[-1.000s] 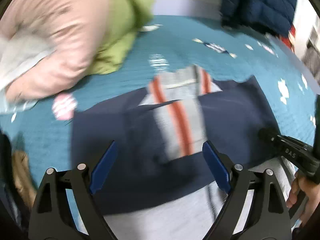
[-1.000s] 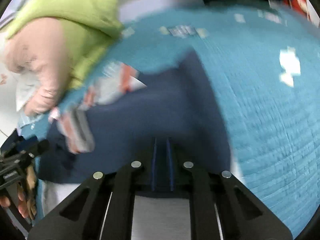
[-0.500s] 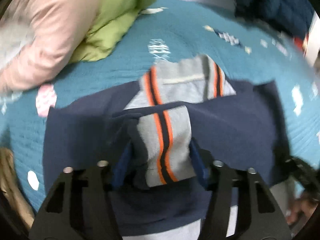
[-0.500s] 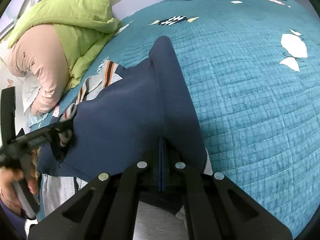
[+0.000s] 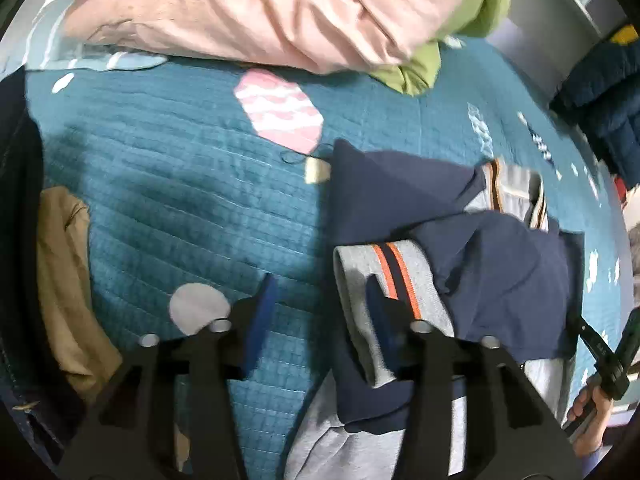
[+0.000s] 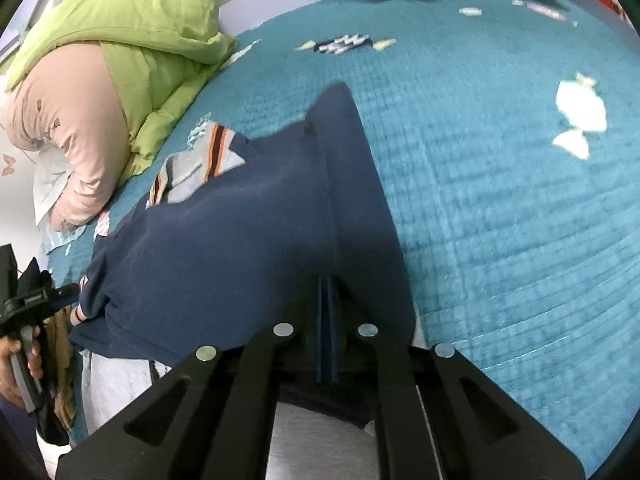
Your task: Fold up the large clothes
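A navy sweater (image 5: 500, 272) with grey and orange striped trim lies partly folded on the teal quilt (image 5: 180, 200). Its striped sleeve cuff (image 5: 392, 276) rests by my left gripper's right finger. My left gripper (image 5: 320, 312) is open, its jaws apart over the quilt at the sweater's left edge. In the right wrist view my right gripper (image 6: 326, 320) is shut on the navy sweater (image 6: 248, 232), pinching a raised fold near its side seam. The left gripper (image 6: 36, 304) shows at the far left of that view.
A pink and green pile of bedding (image 5: 280, 12) lies along the far edge. A tan garment (image 5: 68, 280) lies at the left. Grey cloth (image 5: 340, 448) lies under the sweater's near edge. A dark quilted jacket (image 5: 600, 84) sits at the far right.
My left gripper let go of the striped sleeve, opened and swung left over the quilt. My right gripper stays shut on the navy fold.
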`<state>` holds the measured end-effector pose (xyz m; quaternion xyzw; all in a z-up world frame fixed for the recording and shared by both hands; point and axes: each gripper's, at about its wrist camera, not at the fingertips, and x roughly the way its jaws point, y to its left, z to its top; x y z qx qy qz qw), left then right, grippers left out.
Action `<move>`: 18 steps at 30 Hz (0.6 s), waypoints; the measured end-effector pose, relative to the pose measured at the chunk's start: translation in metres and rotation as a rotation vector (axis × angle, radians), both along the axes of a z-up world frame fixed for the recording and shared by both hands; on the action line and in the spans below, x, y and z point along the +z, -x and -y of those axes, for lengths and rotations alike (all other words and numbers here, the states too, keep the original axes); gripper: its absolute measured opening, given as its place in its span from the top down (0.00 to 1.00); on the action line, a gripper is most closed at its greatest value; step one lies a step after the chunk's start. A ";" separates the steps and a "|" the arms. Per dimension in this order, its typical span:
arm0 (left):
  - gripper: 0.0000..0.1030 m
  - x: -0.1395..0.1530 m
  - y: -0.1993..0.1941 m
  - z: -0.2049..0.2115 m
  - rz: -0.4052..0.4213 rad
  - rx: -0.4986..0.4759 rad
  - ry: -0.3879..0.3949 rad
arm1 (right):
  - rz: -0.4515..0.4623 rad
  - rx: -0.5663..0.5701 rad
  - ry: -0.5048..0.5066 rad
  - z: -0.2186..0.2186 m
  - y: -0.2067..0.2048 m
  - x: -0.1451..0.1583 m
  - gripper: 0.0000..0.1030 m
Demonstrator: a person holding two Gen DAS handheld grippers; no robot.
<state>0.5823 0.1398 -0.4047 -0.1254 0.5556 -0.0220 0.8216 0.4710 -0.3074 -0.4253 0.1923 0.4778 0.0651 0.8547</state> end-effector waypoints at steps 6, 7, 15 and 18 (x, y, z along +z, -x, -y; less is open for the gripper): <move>0.17 0.006 -0.029 0.003 0.020 0.002 0.134 | 0.049 -0.024 0.049 0.011 -0.040 0.031 0.49; 0.17 0.002 -0.038 0.008 0.008 -0.009 0.131 | 0.038 -0.027 0.048 0.014 -0.052 0.031 0.47; 0.17 -0.039 -0.088 0.036 -0.074 -0.074 0.014 | -0.116 -0.082 -0.017 0.034 -0.122 -0.014 0.46; 0.17 -0.042 -0.094 0.040 -0.082 -0.096 -0.019 | -0.145 -0.061 -0.076 0.036 -0.128 -0.030 0.61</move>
